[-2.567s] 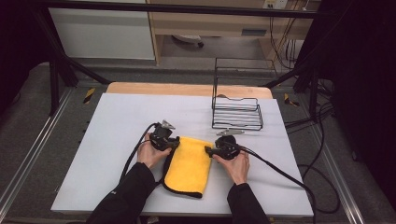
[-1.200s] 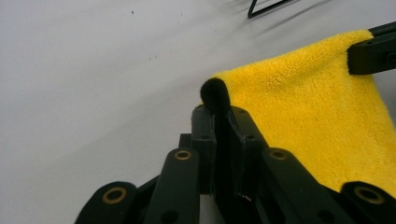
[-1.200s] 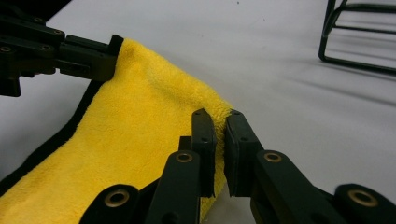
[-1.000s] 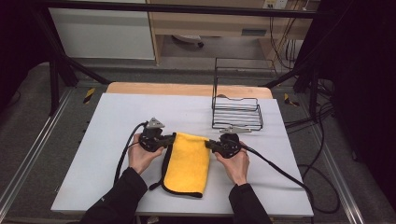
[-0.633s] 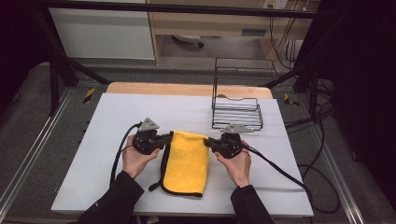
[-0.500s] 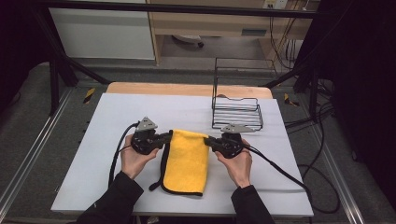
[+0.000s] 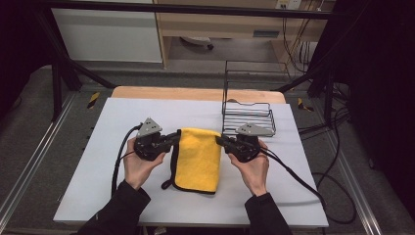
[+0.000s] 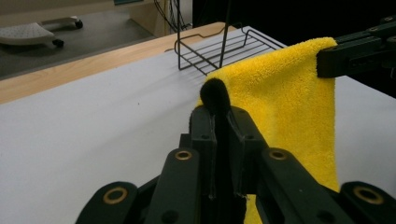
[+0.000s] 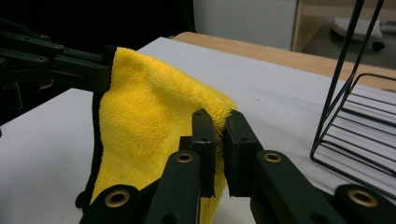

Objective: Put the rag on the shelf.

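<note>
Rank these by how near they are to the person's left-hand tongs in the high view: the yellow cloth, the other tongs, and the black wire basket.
1. The yellow cloth: the left tongs are clamped on its top left corner.
2. The right tongs: across the cloth, gripping its top right corner.
3. The black wire basket: farther right and toward the table's back edge.

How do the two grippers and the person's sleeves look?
Both the left gripper and the right gripper are black, with flat black jaws and brass-coloured rivets on the linkages. Each carries a grey three-cornered plate on top and trails a black cable. The person's sleeves are dark.
</note>
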{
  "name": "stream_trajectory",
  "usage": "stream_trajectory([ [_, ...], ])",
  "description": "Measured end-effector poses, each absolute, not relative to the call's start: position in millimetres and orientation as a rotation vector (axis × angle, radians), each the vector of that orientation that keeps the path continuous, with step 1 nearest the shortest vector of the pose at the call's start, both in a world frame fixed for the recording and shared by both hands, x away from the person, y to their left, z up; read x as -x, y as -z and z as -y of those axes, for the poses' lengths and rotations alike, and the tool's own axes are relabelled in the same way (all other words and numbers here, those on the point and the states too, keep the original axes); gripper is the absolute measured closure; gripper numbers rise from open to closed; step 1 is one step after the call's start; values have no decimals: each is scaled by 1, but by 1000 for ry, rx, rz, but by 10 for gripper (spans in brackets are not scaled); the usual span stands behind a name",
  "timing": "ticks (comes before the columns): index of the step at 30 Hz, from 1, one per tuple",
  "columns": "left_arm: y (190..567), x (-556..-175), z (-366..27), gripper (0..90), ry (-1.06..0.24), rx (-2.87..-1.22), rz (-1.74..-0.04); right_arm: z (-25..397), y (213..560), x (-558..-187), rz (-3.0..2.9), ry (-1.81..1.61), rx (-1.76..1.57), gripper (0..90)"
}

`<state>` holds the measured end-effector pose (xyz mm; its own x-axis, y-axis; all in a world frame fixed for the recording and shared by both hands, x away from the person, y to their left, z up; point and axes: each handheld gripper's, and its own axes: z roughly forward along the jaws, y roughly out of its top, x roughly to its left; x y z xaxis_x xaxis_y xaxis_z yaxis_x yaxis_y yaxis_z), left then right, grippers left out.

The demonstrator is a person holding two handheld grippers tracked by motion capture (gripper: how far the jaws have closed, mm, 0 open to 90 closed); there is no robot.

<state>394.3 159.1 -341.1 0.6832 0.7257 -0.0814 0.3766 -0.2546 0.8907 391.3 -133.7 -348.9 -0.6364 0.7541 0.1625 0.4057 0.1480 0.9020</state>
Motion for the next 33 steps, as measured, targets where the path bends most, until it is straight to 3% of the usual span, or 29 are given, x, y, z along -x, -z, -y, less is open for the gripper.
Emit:
stream_trajectory([
  [33, 300, -394, -137, 820, -556, -1689, -768, 151, 296, -382, -1922, -1515, -980, 844],
])
